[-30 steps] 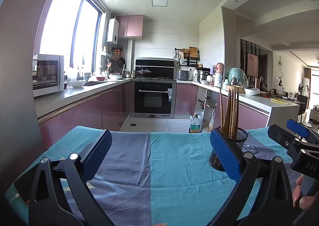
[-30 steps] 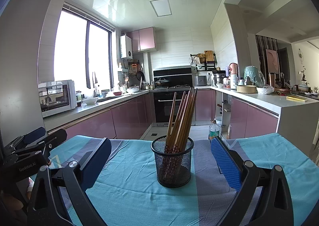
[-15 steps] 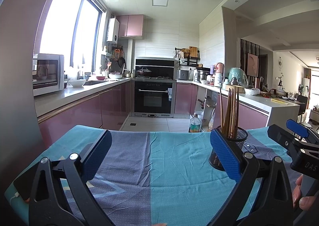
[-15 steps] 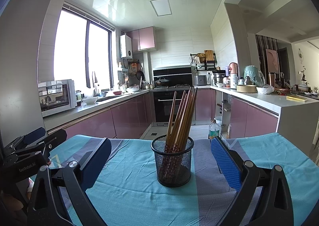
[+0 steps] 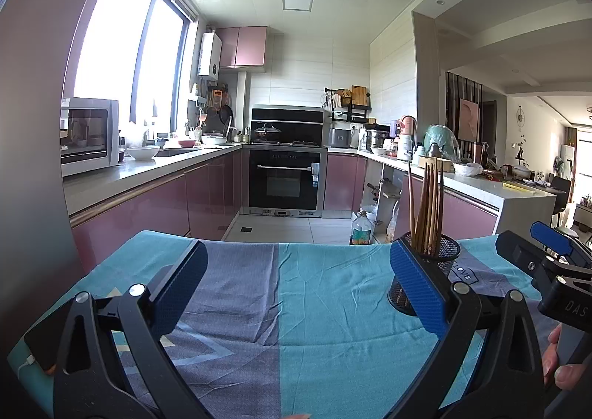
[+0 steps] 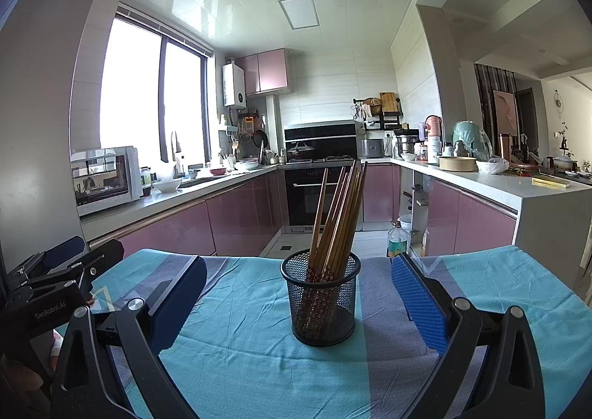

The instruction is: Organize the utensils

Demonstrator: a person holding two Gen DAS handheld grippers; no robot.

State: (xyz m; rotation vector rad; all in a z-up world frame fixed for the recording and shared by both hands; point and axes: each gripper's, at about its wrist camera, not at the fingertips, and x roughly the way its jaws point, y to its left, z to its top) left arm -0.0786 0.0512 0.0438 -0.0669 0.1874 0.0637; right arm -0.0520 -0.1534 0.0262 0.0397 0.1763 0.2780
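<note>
A black mesh holder point(image 6: 321, 298) stands on the teal and grey tablecloth point(image 6: 240, 352), with several brown wooden chopsticks point(image 6: 338, 211) leaning upright in it. My right gripper point(image 6: 298, 295) is open, its blue pads level with the holder on either side and a little nearer than it. In the left wrist view the same holder point(image 5: 442, 260) with its chopsticks point(image 5: 425, 208) sits partly behind my right pad. My left gripper point(image 5: 298, 284) is open over bare cloth, nothing between its fingers.
The other gripper shows at the frame edge in each view: the right one point(image 5: 555, 271) held by a hand point(image 5: 558, 363), the left one point(image 6: 51, 282). Beyond the table's far edge lie the kitchen floor, pink cabinets point(image 6: 177, 230) and an oven point(image 6: 314, 189).
</note>
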